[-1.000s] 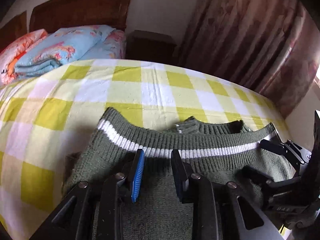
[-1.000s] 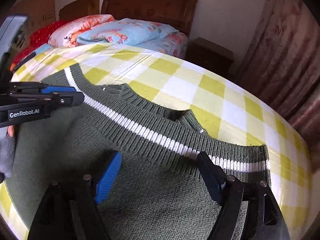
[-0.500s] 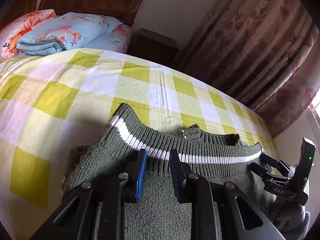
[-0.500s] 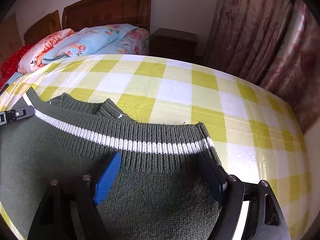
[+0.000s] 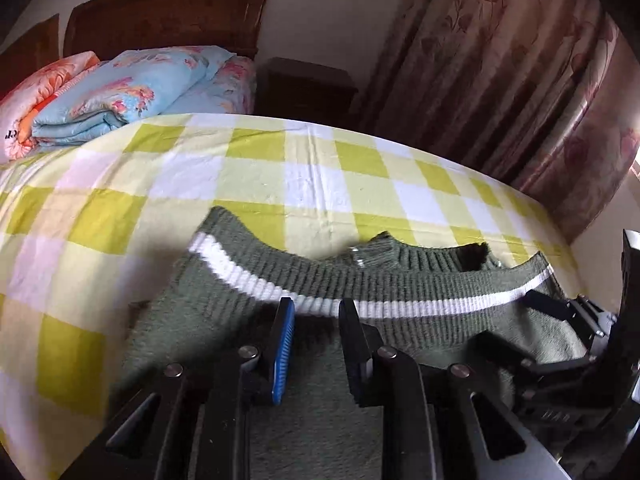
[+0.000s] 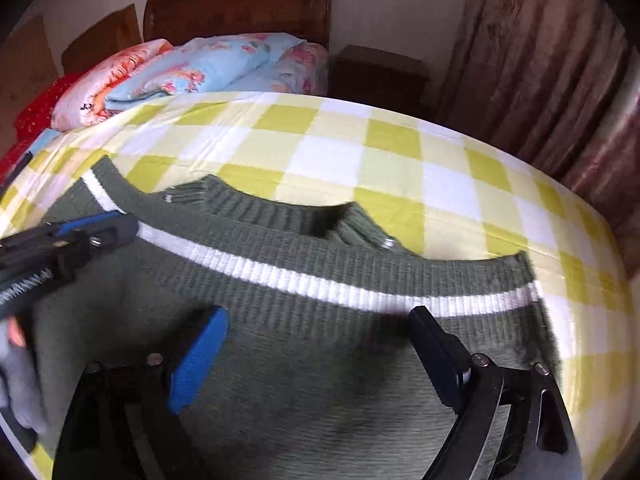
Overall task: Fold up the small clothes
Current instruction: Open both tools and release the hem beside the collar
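A dark green knit sweater (image 5: 420, 292) with a white stripe lies folded on the yellow and white checked bed cover; its striped hem lies just short of the ribbed collar (image 6: 280, 210). It also shows in the right wrist view (image 6: 320, 340). My left gripper (image 5: 316, 312) hovers over the sweater's left part, jaws slightly apart with nothing between them. My right gripper (image 6: 320, 328) is wide open and empty over the sweater's right part. Each gripper also shows in the other's view: the right one (image 5: 560, 320) and the left one (image 6: 80, 236).
The checked bed cover (image 5: 280, 176) stretches beyond the sweater. Folded floral quilts (image 5: 120, 96) lie at the wooden headboard (image 5: 168, 12). A dark nightstand (image 5: 308, 84) and patterned curtains (image 5: 520, 80) stand behind the bed. The bed edge (image 6: 608, 280) drops off on the right.
Both grippers have swung about above the sweater with jaws unchanged. The sweater has stayed folded in place.
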Action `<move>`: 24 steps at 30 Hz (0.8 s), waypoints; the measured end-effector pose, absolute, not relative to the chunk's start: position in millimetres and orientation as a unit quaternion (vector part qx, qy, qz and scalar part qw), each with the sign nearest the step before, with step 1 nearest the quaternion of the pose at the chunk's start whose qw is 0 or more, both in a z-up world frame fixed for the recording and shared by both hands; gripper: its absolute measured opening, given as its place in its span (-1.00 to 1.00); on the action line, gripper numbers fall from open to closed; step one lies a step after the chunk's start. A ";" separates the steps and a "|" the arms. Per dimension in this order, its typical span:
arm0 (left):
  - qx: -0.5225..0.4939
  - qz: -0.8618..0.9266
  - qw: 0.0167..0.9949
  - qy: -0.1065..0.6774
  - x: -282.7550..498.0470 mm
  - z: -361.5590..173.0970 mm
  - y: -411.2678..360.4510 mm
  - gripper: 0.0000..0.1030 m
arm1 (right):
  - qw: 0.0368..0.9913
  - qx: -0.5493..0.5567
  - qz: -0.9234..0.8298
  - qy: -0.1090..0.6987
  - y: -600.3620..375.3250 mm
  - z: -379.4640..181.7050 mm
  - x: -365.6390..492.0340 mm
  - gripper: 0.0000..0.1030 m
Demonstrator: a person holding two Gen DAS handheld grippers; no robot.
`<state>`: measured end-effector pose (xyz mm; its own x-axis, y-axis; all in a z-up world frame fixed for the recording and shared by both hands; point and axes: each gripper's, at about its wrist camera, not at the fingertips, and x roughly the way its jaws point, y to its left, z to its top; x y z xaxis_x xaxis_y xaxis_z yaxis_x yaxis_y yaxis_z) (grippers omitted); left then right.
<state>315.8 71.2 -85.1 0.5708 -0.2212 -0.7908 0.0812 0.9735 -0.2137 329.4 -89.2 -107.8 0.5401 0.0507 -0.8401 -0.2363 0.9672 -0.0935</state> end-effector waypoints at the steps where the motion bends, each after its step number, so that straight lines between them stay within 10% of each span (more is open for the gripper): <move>1: -0.064 -0.076 0.887 0.452 312.0 -84.3 78.5 -0.53 | 0.872 -0.089 0.082 0.474 -101.4 -108.3 329.0 1.00; 24: -0.043 -0.066 0.911 0.406 220.2 -84.7 96.3 -0.53 | 0.892 -0.025 0.134 0.430 -157.4 -98.8 249.4 1.00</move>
<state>220.2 96.3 -84.7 0.6620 -0.1554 -0.7333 0.0852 0.9875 -0.1323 249.4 -157.4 -98.8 0.5940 0.2179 -0.7744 -0.2615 0.9626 0.0703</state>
